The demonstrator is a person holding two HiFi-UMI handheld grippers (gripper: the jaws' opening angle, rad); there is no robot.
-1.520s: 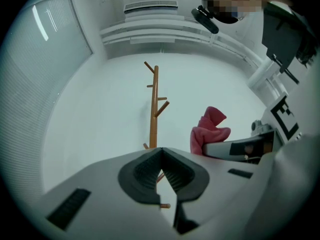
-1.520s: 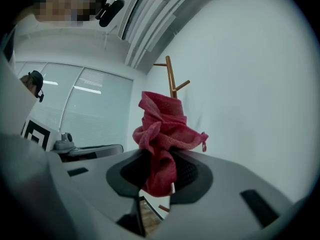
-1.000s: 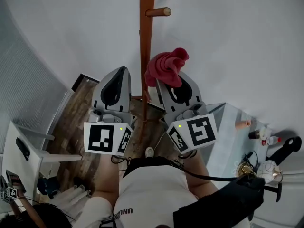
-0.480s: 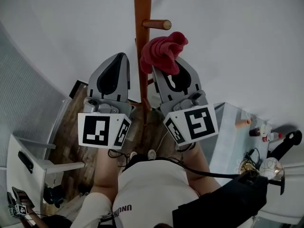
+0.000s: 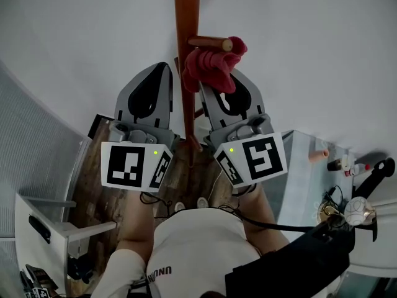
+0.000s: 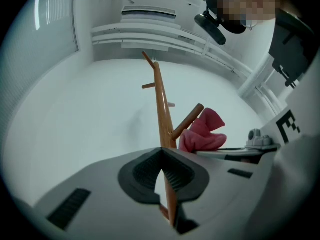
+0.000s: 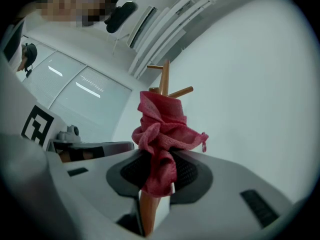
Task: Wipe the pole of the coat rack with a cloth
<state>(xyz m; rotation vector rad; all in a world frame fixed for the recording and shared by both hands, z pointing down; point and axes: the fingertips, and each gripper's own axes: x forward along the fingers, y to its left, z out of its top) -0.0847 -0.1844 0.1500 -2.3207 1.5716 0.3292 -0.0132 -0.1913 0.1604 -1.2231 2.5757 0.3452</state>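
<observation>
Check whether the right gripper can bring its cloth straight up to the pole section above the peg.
Probably not: the peg juts from the pole directly over the cloth in the right gripper, seemingly touching it. Going round the peg looks necessary.

Looking like an office-type test room, not a home. Plain white walls are running all round over a wood-plank floor (image 5: pixel 96 179), with glazed partition panels (image 7: pixel 75 91) and a wall-mounted air conditioner (image 6: pixel 148 11) sitting up high. A coat rack (image 5: pixel 187 42), a white shelf unit (image 5: pixel 37 216) and a side table (image 5: pixel 298 172) carrying small bottles (image 5: pixel 347 164) are standing around.
</observation>
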